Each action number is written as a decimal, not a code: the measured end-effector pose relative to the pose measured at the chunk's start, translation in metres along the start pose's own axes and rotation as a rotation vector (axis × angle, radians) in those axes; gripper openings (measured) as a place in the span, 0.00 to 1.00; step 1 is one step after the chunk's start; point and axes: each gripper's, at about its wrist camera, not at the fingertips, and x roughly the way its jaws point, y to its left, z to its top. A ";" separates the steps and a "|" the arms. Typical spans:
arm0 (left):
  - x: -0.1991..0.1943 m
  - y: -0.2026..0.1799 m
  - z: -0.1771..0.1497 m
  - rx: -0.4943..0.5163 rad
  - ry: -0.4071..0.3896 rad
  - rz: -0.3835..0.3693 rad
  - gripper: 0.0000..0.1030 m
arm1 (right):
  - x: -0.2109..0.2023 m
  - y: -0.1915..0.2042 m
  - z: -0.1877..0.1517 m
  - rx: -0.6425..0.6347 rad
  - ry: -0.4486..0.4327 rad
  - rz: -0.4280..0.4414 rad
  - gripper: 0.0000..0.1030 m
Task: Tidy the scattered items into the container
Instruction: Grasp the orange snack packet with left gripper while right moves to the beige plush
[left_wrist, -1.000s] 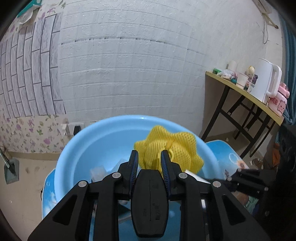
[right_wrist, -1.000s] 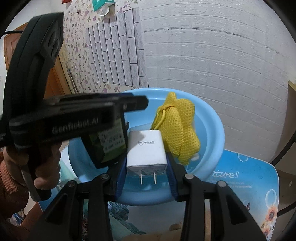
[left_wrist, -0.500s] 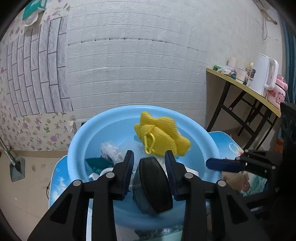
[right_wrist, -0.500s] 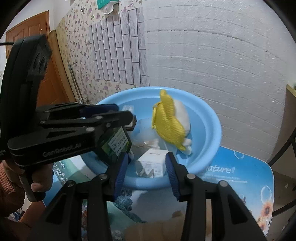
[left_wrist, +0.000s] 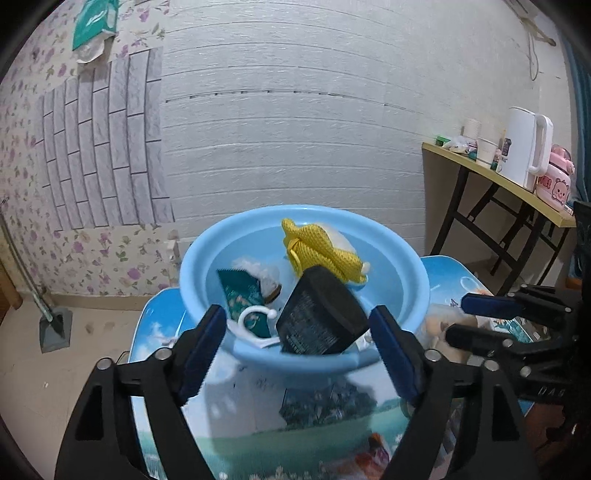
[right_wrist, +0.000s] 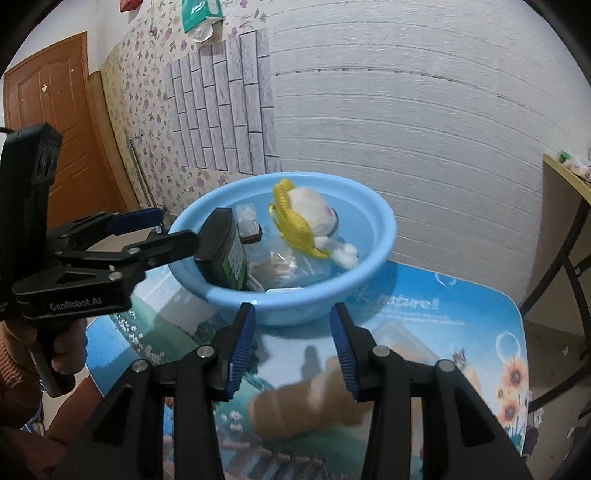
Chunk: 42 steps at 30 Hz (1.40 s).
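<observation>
Basin (left_wrist: 404, 291): light blue, round, stands on the picture-printed desk (left_wrist: 258, 410) close to the white wall.
Black adapter (left_wrist: 319, 314): tilted over the basin's near rim, between the left tool's spread fingers but free of both pads; blurred.
Left tool (left_wrist: 297, 343): its jaws have just been opening and now stand wide, gripping nothing; in the right wrist view it (right_wrist: 173, 229) reaches in from the left at the basin's rim, a hand (right_wrist: 62, 354) on its handle.
Right tool (right_wrist: 291, 347): jaws partly apart, nothing between them, poised over the desk in front of the basin.
Yellow mesh toy (left_wrist: 321, 254): lies inside the basin toward the far side, partly white.
Green packet (left_wrist: 242, 299): inside the basin, left part.
White hook (left_wrist: 255, 317): inside, near the front rim.
Brown plush (right_wrist: 306, 402): on the desk below the right tool, blurred.
</observation>
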 end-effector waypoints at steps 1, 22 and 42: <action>-0.003 -0.001 -0.004 -0.002 -0.002 0.005 0.84 | -0.003 -0.002 -0.003 0.004 0.000 -0.002 0.41; -0.002 -0.038 -0.094 0.031 0.190 0.025 0.91 | -0.025 -0.027 -0.075 0.132 0.076 -0.027 0.41; 0.022 -0.047 -0.111 -0.011 0.277 -0.074 0.68 | 0.008 -0.026 -0.076 0.364 0.158 0.046 0.59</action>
